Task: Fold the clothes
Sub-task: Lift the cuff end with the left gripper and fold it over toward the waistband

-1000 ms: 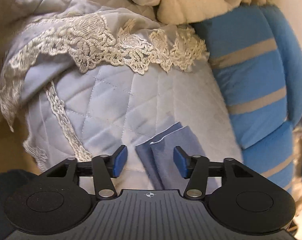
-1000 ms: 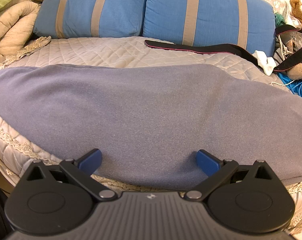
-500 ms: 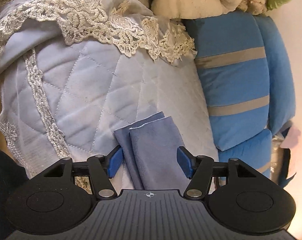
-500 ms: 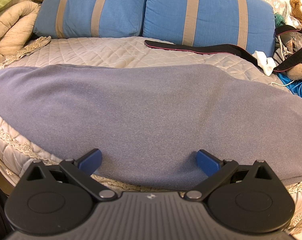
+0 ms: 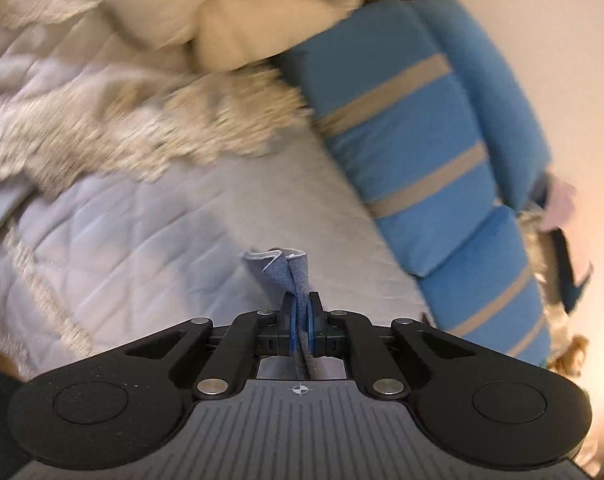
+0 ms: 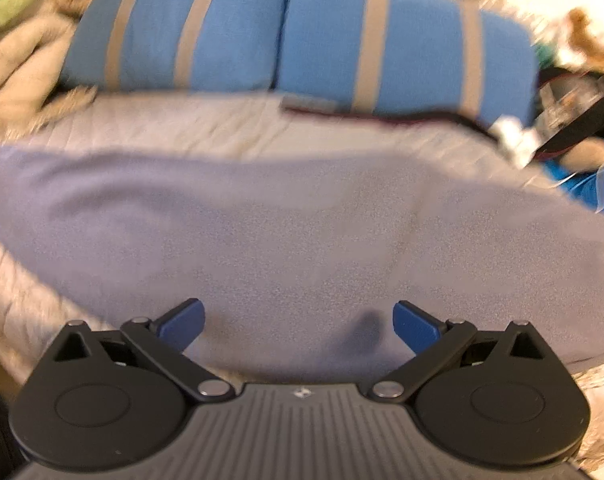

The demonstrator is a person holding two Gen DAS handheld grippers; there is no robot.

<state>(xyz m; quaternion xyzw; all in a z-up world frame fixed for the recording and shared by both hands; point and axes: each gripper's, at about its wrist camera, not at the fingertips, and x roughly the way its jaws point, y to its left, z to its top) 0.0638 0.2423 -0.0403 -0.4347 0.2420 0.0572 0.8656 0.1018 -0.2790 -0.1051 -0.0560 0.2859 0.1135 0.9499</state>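
The left tongs (image 5: 301,322), jaws just closed, pinch a corner of the grey-blue fleece garment (image 6: 302,248) spread left-to-right across the quilted bed (image 5: 142,248); right tongs (image 6: 298,322) gape over its near edge.

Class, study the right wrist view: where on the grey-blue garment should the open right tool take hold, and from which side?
Grip the near hem of the grey-blue garment, probably where it lies along the bed edge between the open right tool fingers. Come in from the near side, low and shallow: the cloth lies flat, so only its free edge offers a pinchable lip.
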